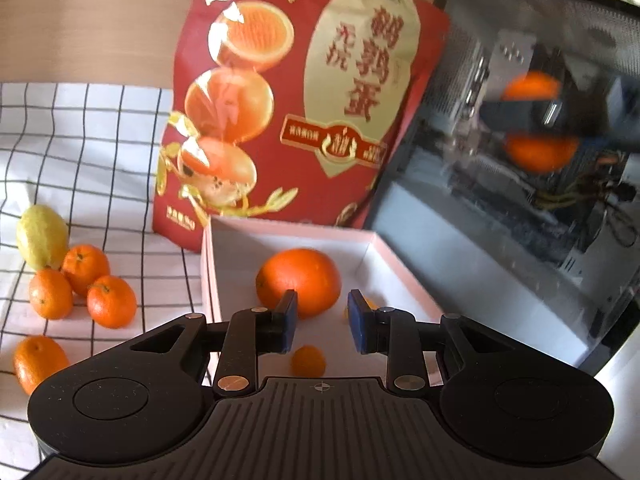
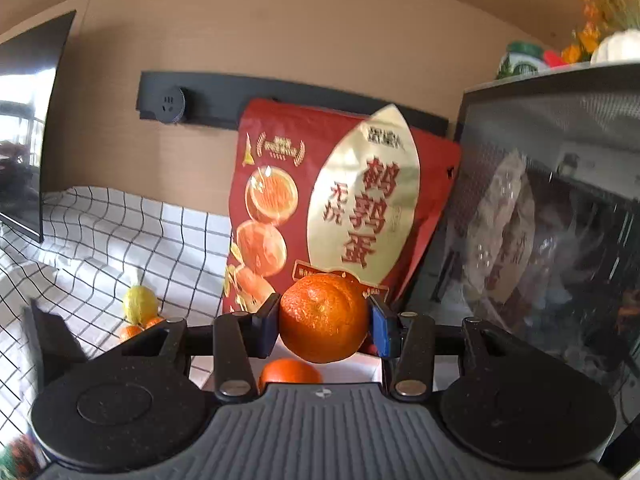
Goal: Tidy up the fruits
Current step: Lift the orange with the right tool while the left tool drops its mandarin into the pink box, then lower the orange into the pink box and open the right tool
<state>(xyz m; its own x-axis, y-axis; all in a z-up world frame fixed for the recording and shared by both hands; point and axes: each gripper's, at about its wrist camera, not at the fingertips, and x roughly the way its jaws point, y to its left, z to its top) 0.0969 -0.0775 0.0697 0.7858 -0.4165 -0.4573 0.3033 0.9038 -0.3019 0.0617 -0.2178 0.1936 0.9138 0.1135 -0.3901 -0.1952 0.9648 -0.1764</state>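
In the right wrist view my right gripper (image 2: pixel 325 322) is shut on a large orange (image 2: pixel 316 304), held in the air in front of the red bag. Below it, another orange (image 2: pixel 290 372) shows in the white box (image 2: pixel 360 364). In the left wrist view my left gripper (image 1: pixel 322 320) is open over the white box (image 1: pixel 288 226), with nothing between its blue pads. Just beyond its fingertips a large orange (image 1: pixel 304 276) lies in the box, and a small orange (image 1: pixel 308 360) lies under the fingers. A lemon (image 1: pixel 42 236) and several small oranges (image 1: pixel 112 300) lie on the checked cloth at the left.
A red snack bag (image 1: pixel 300 100) stands upright behind the box, against the wooden wall. A glass-sided computer case (image 1: pixel 520 160) stands close on the right and reflects the held orange. In the right wrist view a dark monitor (image 2: pixel 24 120) is at the far left and the lemon (image 2: pixel 139 304) lies on the cloth.
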